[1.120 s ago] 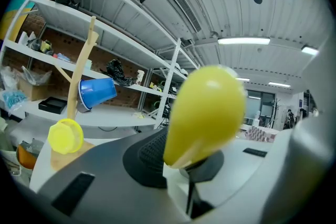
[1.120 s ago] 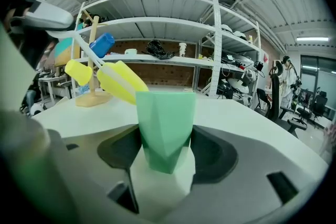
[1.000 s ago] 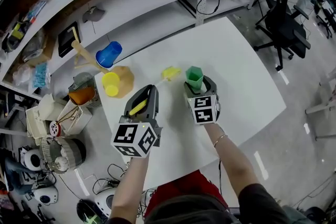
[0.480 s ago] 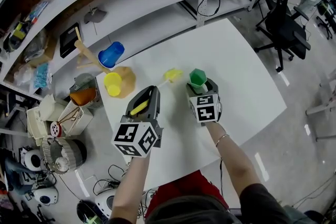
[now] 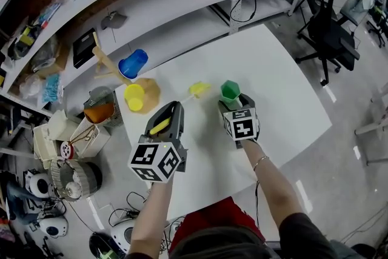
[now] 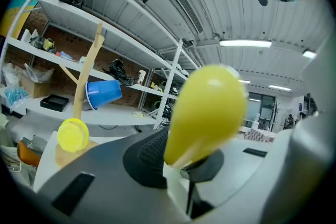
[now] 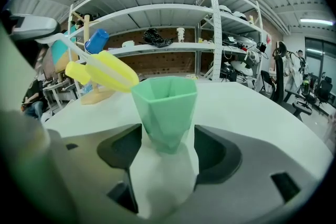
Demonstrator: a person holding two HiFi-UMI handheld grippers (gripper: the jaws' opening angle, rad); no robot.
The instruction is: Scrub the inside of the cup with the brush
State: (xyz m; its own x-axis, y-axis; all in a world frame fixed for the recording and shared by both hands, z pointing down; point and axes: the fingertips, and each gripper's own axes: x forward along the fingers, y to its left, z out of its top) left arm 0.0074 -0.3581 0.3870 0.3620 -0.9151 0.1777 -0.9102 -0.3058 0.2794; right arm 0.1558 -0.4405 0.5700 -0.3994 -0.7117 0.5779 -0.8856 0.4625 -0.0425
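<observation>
The white table [image 5: 285, 88] carries the scene. My right gripper [image 5: 233, 107] is shut on a green faceted cup [image 5: 230, 91], which stands upright between the jaws with its mouth open upward [image 7: 165, 107]. My left gripper [image 5: 171, 113] is shut on the yellow handle of the brush [image 6: 205, 113]. The brush's yellow head [image 5: 197, 89] hangs just left of the cup and outside it, level with the rim [image 7: 110, 75]. The inside of the cup is only partly visible.
A wooden cup rack [image 5: 103, 60] at the table's far left holds a blue cup [image 5: 133, 62] and a yellow cup [image 5: 133, 96]. A wire basket with an orange thing [image 5: 99, 111] sits beside it. Shelves run behind the table. An office chair [image 5: 330, 33] stands at the right.
My right gripper has carried the green cup a little to the right, and the cup tilted briefly on the way. The brush head stays close on the cup's left. The left gripper has hardly moved.
</observation>
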